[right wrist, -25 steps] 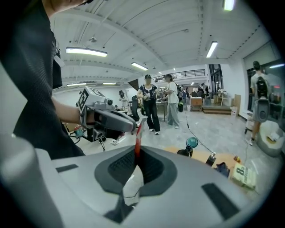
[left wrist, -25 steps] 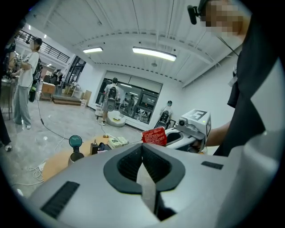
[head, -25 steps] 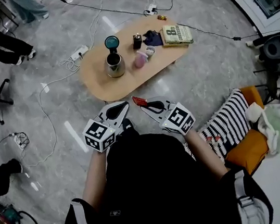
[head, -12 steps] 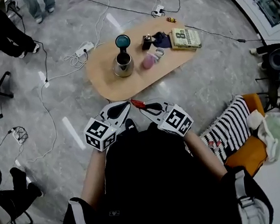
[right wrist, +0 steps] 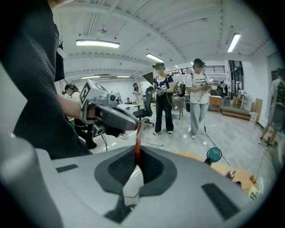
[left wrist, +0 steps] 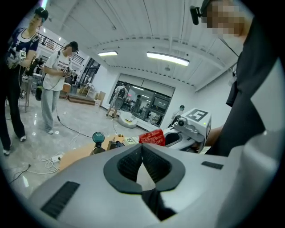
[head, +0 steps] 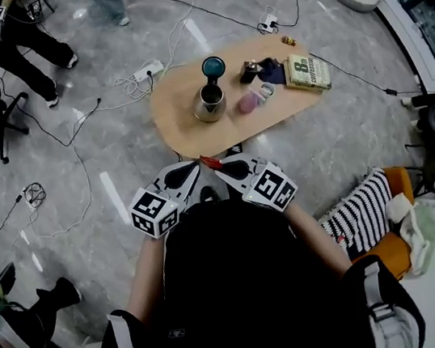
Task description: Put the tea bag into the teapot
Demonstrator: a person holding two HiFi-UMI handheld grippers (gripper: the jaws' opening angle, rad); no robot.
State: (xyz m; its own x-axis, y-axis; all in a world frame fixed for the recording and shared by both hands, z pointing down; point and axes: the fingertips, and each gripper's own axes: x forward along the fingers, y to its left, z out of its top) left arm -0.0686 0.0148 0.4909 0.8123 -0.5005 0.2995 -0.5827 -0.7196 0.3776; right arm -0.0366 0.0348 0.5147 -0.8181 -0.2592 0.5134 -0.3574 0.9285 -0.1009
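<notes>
Red paper tea bag (head: 211, 162) is pinched edge-on in the right gripper (head: 220, 167) at centre frame. The left gripper (head: 193, 167) is pressed together on nothing. The teal-lidded steel teapot (head: 210, 103), on the oval wooden table (head: 185, 125) in the upper middle, is well apart. The approach and the drop are judged not yet done.

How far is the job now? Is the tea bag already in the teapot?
Done: the right gripper is shut on the red tea bag. In hand: the bag is held just short of the table. To do: bring it to the teapot on that table and drop it in. The left gripper is shut, empty.
</notes>
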